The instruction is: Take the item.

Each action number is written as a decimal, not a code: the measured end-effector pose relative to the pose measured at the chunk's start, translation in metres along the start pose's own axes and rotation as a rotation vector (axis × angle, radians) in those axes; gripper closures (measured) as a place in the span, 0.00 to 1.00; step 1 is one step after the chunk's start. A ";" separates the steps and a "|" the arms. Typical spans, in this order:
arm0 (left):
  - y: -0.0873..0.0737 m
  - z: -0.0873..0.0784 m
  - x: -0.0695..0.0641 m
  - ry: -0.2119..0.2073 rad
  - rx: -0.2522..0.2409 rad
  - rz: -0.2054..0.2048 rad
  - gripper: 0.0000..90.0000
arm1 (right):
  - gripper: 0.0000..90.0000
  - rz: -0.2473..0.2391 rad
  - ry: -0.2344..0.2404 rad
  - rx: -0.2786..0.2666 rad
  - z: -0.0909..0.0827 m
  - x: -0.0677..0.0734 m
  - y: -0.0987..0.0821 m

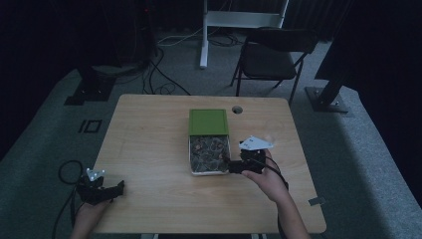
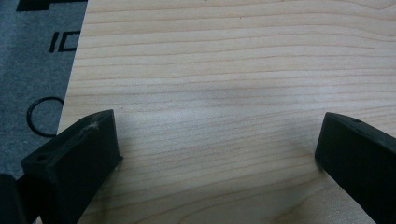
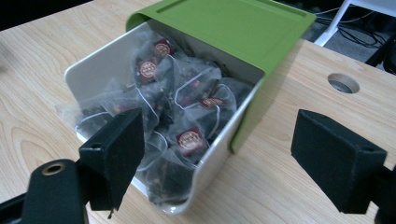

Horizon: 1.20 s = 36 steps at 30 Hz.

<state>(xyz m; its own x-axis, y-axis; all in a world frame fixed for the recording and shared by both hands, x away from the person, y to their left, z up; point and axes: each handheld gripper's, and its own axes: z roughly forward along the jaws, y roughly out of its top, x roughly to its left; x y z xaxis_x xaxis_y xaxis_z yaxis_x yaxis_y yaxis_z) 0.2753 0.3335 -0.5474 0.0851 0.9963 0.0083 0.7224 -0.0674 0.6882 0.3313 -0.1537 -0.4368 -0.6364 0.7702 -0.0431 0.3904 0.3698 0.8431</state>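
The box (image 3: 154,116) of tea bags (image 3: 190,140) sits open; nothing seems lifted out yet — right hand-held gripper (image 3: 219,154) gapes wide beside it, left hand-held gripper (image 2: 219,154) wide over bare worktop (image 2: 224,70).

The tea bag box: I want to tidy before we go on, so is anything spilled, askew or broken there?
Nothing spilled or broken. The white drawer is pulled out of its green cover, and the tea bags are heaped loosely but stay inside. The right gripper is open by the drawer's corner, and the table around it is clean.

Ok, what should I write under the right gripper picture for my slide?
Open right gripper facing a white drawer of tea bags under a green lid.
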 end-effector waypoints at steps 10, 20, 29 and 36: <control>0.000 0.000 0.000 0.000 -0.002 -0.002 0.00 | 0.21 -0.022 0.037 -0.001 0.013 0.014 0.010; 0.000 0.000 0.000 0.000 -0.001 -0.001 0.00 | 0.26 -0.027 0.067 0.014 0.031 0.030 0.012; 0.000 0.000 0.000 0.000 0.000 0.000 0.00 | 0.40 0.014 0.086 0.035 0.053 0.043 0.010; 0.000 0.000 0.000 0.000 0.000 0.000 0.00 | 0.45 0.038 0.064 0.043 0.066 0.049 0.010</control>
<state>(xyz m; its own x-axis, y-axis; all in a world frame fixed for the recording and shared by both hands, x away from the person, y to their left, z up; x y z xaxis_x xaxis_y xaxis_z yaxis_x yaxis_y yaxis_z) 0.2753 0.3335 -0.5474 0.0854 0.9963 0.0087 0.7225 -0.0680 0.6880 0.3483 -0.0782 -0.4664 -0.6615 0.7495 0.0239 0.4424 0.3644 0.8195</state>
